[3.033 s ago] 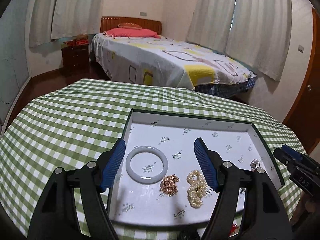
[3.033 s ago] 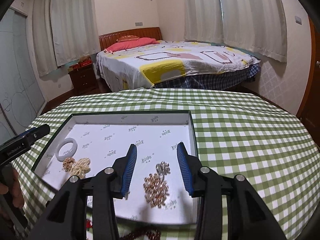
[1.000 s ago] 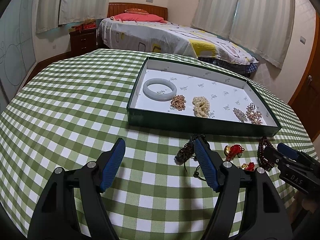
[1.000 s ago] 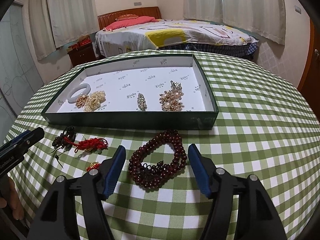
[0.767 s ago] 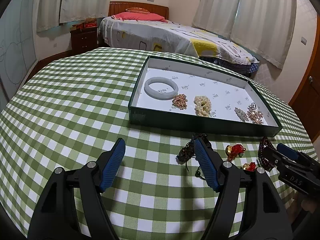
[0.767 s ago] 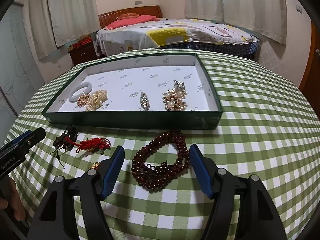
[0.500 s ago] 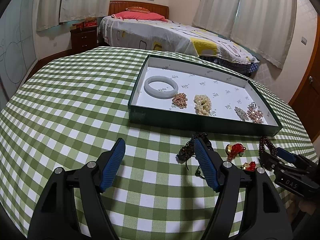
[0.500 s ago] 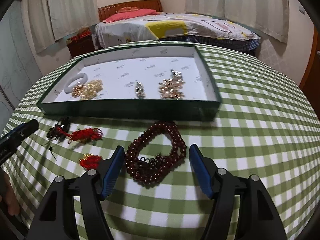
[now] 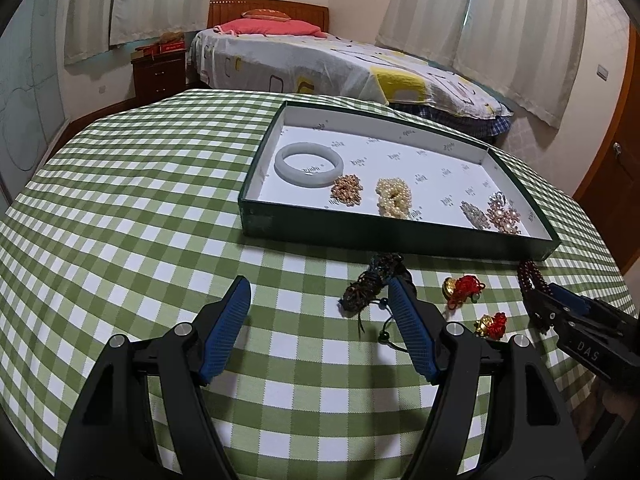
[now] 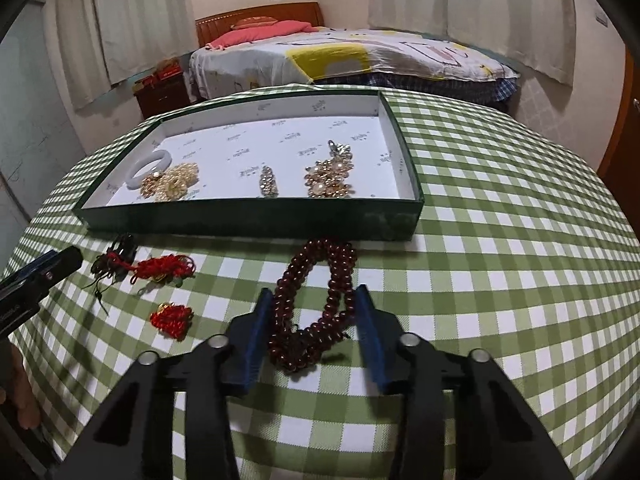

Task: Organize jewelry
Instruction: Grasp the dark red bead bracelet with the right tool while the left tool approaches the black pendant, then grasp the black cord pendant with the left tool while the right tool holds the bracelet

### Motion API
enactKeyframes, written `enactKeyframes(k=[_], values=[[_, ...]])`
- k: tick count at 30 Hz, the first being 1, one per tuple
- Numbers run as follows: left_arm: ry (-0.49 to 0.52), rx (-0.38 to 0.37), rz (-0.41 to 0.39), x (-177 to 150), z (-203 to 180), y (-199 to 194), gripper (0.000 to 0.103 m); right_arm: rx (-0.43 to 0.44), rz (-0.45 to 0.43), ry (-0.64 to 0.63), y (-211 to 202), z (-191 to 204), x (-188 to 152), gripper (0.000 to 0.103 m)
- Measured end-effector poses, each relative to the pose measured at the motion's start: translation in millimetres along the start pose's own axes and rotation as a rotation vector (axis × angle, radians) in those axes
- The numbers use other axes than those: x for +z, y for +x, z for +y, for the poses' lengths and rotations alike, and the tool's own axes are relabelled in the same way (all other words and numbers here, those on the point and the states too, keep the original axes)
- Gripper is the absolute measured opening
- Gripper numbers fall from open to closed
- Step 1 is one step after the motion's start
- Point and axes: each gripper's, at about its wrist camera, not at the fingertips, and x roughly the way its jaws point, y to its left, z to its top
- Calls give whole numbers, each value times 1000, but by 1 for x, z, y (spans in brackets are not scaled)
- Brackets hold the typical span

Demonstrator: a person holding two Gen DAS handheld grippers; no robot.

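Right wrist: one bead bracelet (image 10: pixel 316 304), five tray pieces.

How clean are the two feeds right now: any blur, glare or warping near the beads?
Right wrist: dark red beads sharp between the open right gripper, table edge bowed by fisheye. Left wrist: sharp, no glare on the tray; corners vignetted black.

Left gripper (image 9: pixel 320 312) fingers (image 9: pixel 230 320) spread; tray (image 9: pixel 256 216) beyond

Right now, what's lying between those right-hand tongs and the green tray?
In the right wrist view, only the dark red bead string spans from the right tongs to the green tray.
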Motion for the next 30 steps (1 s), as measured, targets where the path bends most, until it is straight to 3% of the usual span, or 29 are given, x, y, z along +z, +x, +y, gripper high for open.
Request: enactKeyframes(k=[3, 11, 16, 18, 24, 27, 30], values=[[12, -10, 10, 0, -5, 2, 70, 11, -8, -20, -3, 1, -2, 21], [52, -36, 33, 3, -22, 8, 69, 35, -18, -3, -6, -3, -4, 20], [88, -66, 45, 4, -38, 11, 58, 54, -18, 13, -6, -5, -4, 20], [111, -73, 59, 4, -45, 16, 47, 62, -18, 20, -6, -6, -4, 20], [105, -82, 91, 7, -50, 27, 41, 80, -18, 38, -5, -10, -5, 20], [112, -80, 109, 8, -51, 32, 25, 86, -17, 44, -5, -11, -5, 20], [101, -94, 122, 8, -47, 34, 17, 90, -18, 48, -4, -11, -5, 20]])
